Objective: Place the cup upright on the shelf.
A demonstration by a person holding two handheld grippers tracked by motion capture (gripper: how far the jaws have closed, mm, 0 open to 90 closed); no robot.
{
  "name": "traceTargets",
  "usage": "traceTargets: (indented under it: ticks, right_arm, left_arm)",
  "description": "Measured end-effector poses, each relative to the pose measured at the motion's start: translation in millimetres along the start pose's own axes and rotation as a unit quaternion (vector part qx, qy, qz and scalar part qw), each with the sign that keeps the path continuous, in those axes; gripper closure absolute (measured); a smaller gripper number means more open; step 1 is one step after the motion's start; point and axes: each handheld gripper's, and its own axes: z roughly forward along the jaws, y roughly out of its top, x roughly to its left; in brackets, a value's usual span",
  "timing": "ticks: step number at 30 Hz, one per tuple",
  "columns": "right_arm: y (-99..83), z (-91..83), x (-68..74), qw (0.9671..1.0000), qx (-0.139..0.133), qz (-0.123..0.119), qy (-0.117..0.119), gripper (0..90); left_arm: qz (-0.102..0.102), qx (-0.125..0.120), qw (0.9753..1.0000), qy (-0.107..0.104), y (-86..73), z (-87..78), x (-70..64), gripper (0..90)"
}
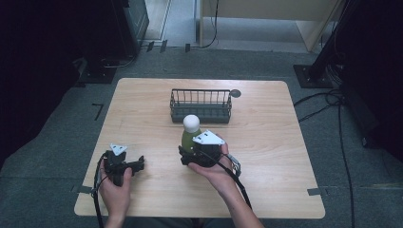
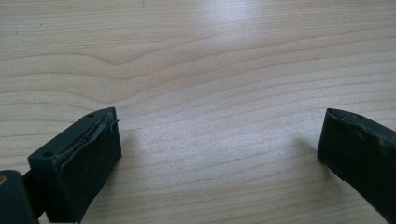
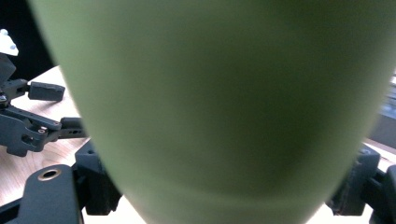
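R gripper (image 1: 189, 153) clamped low on green bottle (image 1: 188, 137), mid-table, just in front of wire basket (image 1: 201, 105) | L gripper (image 1: 138, 164) wide open, empty, table (image 1: 142, 99) beneath | risk: we grip low, white cap (image 1: 191, 123) heavy up top → bottle cld tip or clip basket rim

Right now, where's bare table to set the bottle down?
Bare wood lies right of the basket out to the table edge, and along the left side between the basket and the left gripper. It is crowded mid-table, where the right gripper holds the bottle just before the basket.
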Motion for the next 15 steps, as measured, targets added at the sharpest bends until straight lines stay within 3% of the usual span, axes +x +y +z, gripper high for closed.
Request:
traceTargets:
  ticks: [7, 15]
  right_arm:
    - [4.3, 1.7, -2.4, 0.9997, 0.016, -0.016, 0.007, 19.2]
    - [7.7, -2.1, -9.8, 0.9998, 0.016, -0.008, 0.006, 20.0]
  left_arm:
    - [0.000, 0.000, 1.0000, 0.000, 0.0, 0.0, 0.0, 0.0]
    - [0.000, 0.000, 1.0000, 0.000, 0.0, 0.0, 0.0, 0.0]
